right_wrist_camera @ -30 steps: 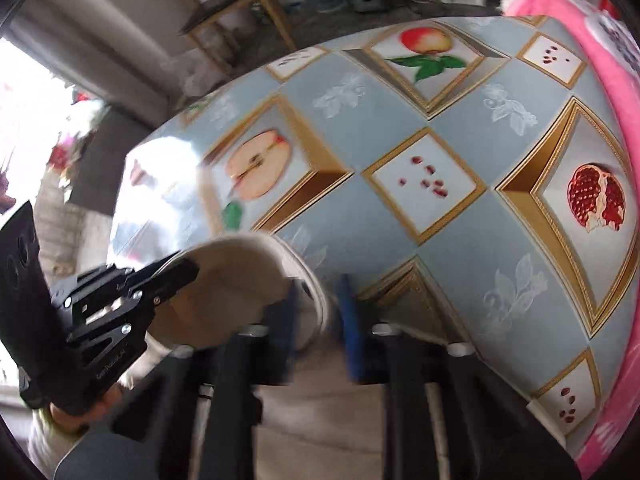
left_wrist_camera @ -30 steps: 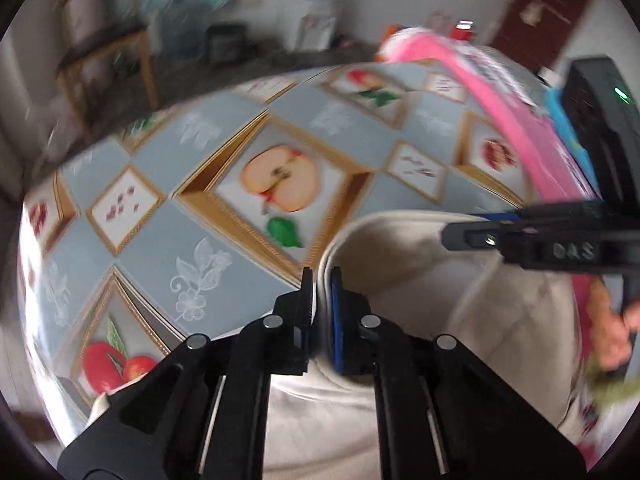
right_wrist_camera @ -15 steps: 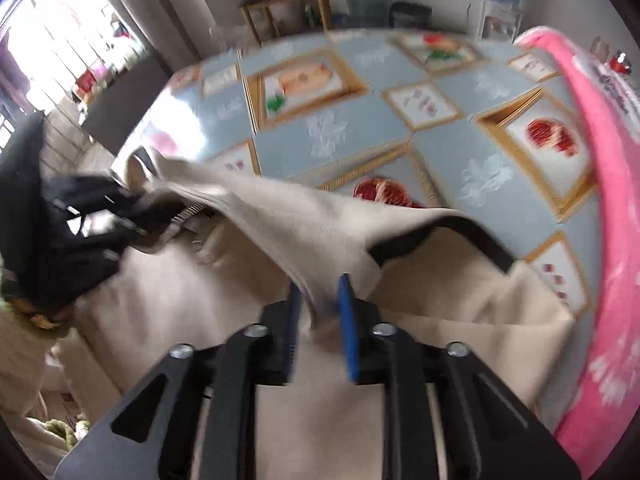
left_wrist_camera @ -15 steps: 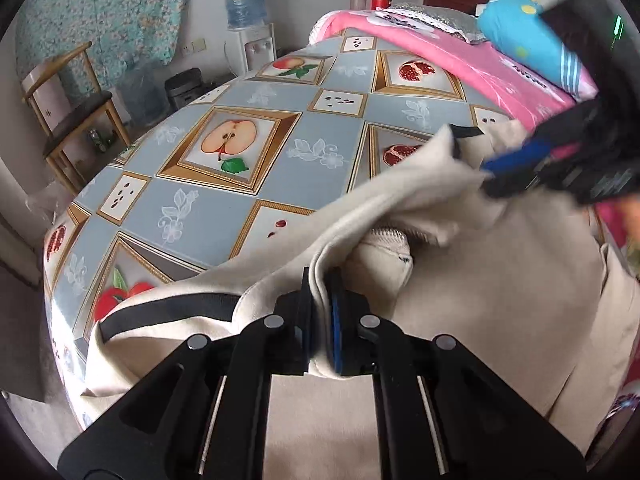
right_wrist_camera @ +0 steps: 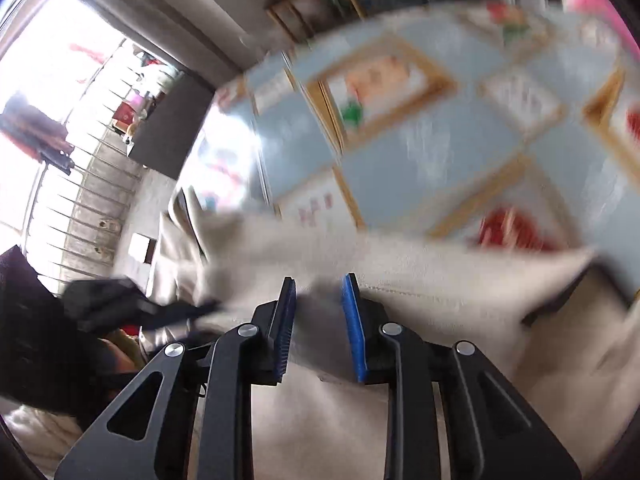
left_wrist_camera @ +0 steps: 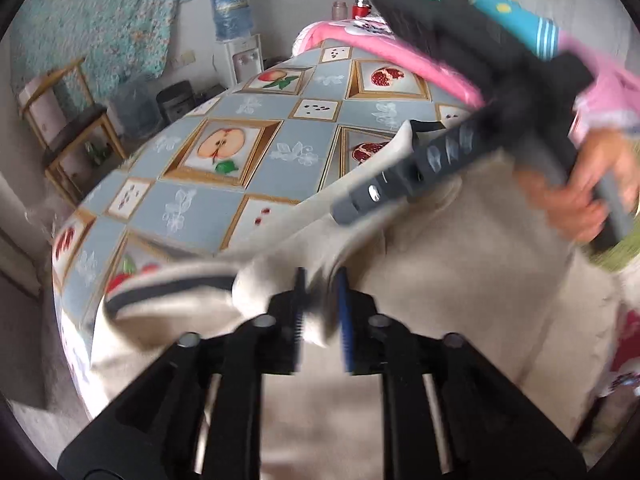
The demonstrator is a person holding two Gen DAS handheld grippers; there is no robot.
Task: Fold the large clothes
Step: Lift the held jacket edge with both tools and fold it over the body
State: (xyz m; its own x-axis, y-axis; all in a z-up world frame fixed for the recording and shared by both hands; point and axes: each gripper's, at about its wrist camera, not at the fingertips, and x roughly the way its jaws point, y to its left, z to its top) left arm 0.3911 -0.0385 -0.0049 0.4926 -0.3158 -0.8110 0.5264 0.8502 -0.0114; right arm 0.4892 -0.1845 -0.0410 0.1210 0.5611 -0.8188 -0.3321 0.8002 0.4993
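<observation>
A large cream garment with dark trim (left_wrist_camera: pixel 460 280) lies over the near end of a fruit-print tablecloth (left_wrist_camera: pixel 256 184). My left gripper (left_wrist_camera: pixel 320 284) has its jaws slightly apart with a fold of the cream cloth still between them. My right gripper (right_wrist_camera: pixel 318 292) also has its jaws parted, with cream cloth (right_wrist_camera: pixel 400 272) between the blue pads. In the left wrist view the right gripper body (left_wrist_camera: pixel 460 152) crosses above the garment, held by a hand. Both views are motion-blurred.
A pink blanket (left_wrist_camera: pixel 400 52) lies along the far right of the table. A wooden chair (left_wrist_camera: pixel 68 120), a water dispenser (left_wrist_camera: pixel 236 40) and a dark bin stand beyond the table. A barred window (right_wrist_camera: pixel 60 120) is at left.
Both grippers' jaws have widened from tightly shut on the cloth. The garment has dropped onto the table edge. The right gripper has swung left and closer to the left one.
</observation>
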